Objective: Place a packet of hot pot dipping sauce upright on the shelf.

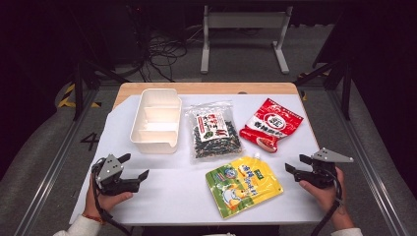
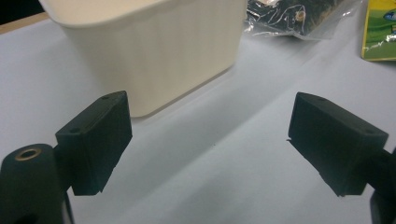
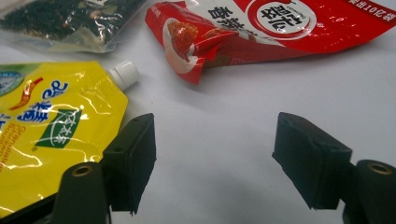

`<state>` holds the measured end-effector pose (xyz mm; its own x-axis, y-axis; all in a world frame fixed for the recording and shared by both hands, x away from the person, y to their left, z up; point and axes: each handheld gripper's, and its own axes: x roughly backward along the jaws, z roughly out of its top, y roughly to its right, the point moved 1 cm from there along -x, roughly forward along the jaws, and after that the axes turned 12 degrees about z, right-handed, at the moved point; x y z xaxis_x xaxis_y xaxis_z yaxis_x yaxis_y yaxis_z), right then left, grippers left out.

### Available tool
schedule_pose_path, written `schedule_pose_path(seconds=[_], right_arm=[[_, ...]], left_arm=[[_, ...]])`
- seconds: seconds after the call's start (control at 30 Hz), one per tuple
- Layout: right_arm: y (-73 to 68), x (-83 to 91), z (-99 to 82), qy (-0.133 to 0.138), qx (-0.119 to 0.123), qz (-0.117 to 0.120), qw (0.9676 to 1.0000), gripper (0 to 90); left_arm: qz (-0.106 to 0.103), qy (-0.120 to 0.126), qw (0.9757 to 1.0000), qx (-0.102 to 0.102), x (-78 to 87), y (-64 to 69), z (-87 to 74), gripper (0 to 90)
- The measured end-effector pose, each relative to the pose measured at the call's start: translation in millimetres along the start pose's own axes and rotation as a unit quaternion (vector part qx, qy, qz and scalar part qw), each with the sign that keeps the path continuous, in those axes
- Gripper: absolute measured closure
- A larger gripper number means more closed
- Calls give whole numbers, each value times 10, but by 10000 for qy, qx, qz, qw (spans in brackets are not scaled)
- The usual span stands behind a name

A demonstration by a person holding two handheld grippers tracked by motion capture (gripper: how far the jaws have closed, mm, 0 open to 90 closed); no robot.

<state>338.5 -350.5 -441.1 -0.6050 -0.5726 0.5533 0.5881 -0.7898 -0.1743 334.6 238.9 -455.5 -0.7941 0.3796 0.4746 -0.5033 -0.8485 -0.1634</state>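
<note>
The left hand-held gripper (image 1: 134,167) rests on the white-covered bench (image 1: 162,191), jaws spread around nothing, the cream bin (image 1: 155,120) just ahead. The right hand-held gripper (image 1: 296,164), also spread and empty, sits beside the yellow spout pouch (image 1: 243,184). Beyond lie a clear bag of dark dried goods (image 1: 214,130) and a red packet (image 1: 271,124); cables (image 1: 162,51) and a white frame (image 1: 243,22) occupy the dark floor behind

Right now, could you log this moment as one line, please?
left gripper: open, near white bin | right gripper: open, beside yellow pouch | nothing held
</note>
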Motion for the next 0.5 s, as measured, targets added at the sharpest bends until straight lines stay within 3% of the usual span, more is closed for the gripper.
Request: schedule_pose_path(seconds=[0.2, 0.33, 0.43, 0.5], right_arm=[[92, -90, 192, 258, -383, 186, 9988, 333], [178, -251, 331, 239, -659, 224, 9973, 306], [270, -373, 438, 361, -1046, 344, 9933, 287], [309, -461, 486, 335, -1241, 298, 9913, 273]], left_arm=[[-87, -131, 9999, -65, -18, 23, -24, 155], [-40, -177, 9998, -113, 4, 16, -53, 155], [-5, -201, 9997, -169, 20, 13, -68, 155], [9, -192, 9997, -144, 30, 26, -59, 155]])
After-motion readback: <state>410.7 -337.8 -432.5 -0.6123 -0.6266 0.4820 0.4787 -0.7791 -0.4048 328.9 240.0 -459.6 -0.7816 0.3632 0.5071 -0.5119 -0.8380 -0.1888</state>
